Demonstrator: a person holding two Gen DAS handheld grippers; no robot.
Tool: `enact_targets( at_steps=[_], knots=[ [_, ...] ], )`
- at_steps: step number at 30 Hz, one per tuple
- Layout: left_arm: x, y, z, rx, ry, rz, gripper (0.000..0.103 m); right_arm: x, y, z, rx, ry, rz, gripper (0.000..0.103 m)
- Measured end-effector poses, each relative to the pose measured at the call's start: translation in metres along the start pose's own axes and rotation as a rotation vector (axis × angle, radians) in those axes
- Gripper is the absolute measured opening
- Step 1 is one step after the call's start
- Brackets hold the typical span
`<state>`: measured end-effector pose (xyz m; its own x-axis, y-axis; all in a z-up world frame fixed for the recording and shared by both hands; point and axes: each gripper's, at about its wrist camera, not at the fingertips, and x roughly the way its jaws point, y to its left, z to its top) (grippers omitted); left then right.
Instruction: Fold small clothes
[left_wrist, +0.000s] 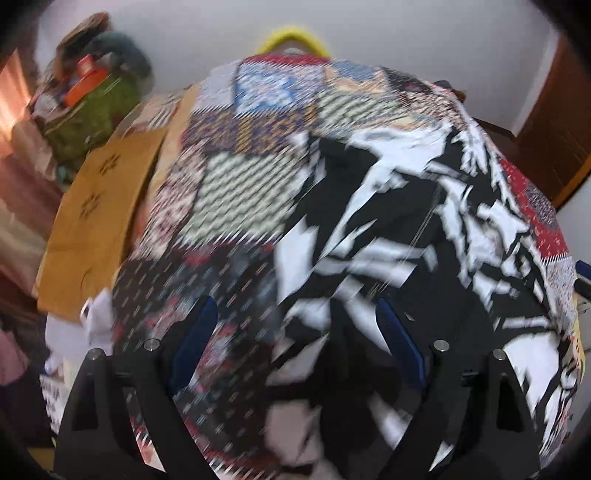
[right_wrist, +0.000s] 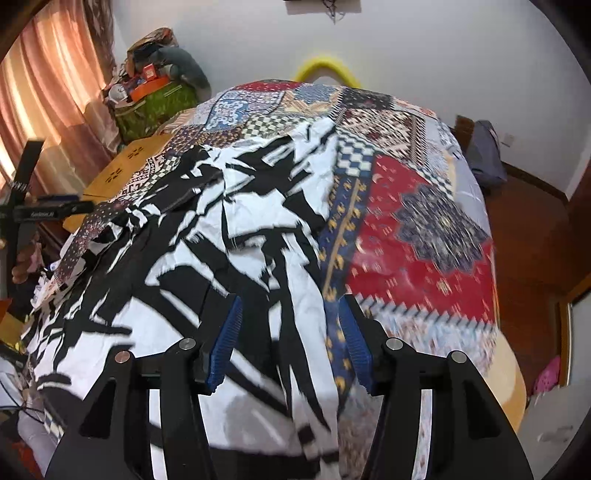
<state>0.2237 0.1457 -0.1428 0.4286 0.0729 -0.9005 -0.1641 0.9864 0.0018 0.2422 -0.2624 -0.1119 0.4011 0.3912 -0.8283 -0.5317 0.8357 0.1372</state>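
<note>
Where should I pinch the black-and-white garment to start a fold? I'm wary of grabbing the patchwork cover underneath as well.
I'd take the black-and-white garment at its near right edge, coming in low from the near side. That edge lies as a clear line over the patchwork cover, and the open right gripper already straddles it. Keep the fingers shallow, so only the top layer gets pinched.

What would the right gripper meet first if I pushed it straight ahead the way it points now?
Most likely the black-and-white garment: the right gripper stands open over its right edge, where it meets the patchwork cover. Blur hides the exact gap.
</note>
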Motion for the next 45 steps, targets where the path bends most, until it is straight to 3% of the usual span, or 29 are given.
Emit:
enact_targets(
  at_steps=[6,10,15,16,17,20,23,26,30,33,34,40,42,45],
  knots=[
    [0.010,0.035,-0.057,-0.056,0.100,-0.021,0.088,0.012,-0.018,-0.036,0.055,0.096,-0.046,0.051],
    [0.026,0.032,-0.091,-0.085,0.175,-0.130,0.084,0.027,-0.029,-0.060,0.108,0.169,-0.049,0.051],
    [0.030,0.014,-0.103,-0.089,0.163,-0.198,0.043,0.035,-0.023,-0.074,0.142,0.170,0.008,0.051],
    [0.030,0.011,-0.100,-0.085,0.164,-0.206,0.028,0.035,-0.020,-0.074,0.130,0.166,0.012,0.048],
    [0.030,0.009,-0.097,-0.081,0.167,-0.208,0.016,0.036,-0.017,-0.072,0.124,0.163,0.027,0.036],
    [0.035,-0.002,-0.080,-0.036,0.164,-0.150,0.009,0.043,-0.010,-0.064,0.107,0.164,0.071,0.010],
    [0.045,-0.008,-0.063,-0.001,0.147,-0.094,0.009,0.051,0.002,-0.050,0.062,0.142,0.054,0.008],
    [0.061,-0.006,-0.044,-0.031,0.145,-0.055,0.009,0.061,0.004,-0.039,0.067,0.117,0.019,0.007],
    [0.074,0.004,-0.037,-0.081,0.185,-0.088,0.010,0.069,0.003,-0.031,0.104,0.128,0.015,0.011],
    [0.059,0.013,-0.050,-0.077,0.179,-0.107,0.029,0.059,0.003,-0.039,0.114,0.138,0.035,0.016],
    [0.053,0.015,-0.057,-0.066,0.172,-0.100,0.039,0.056,0.002,-0.042,0.115,0.144,0.039,0.022],
    [0.030,0.020,-0.105,0.007,0.189,-0.067,0.042,0.037,-0.010,-0.072,0.134,0.193,0.053,0.031],
    [0.022,0.025,-0.118,0.002,0.177,-0.061,0.043,0.034,-0.011,-0.080,0.134,0.192,0.050,0.040],
    [0.016,0.037,-0.132,-0.053,0.179,-0.083,0.044,0.032,-0.015,-0.086,0.164,0.197,0.069,0.041]
  ],
)
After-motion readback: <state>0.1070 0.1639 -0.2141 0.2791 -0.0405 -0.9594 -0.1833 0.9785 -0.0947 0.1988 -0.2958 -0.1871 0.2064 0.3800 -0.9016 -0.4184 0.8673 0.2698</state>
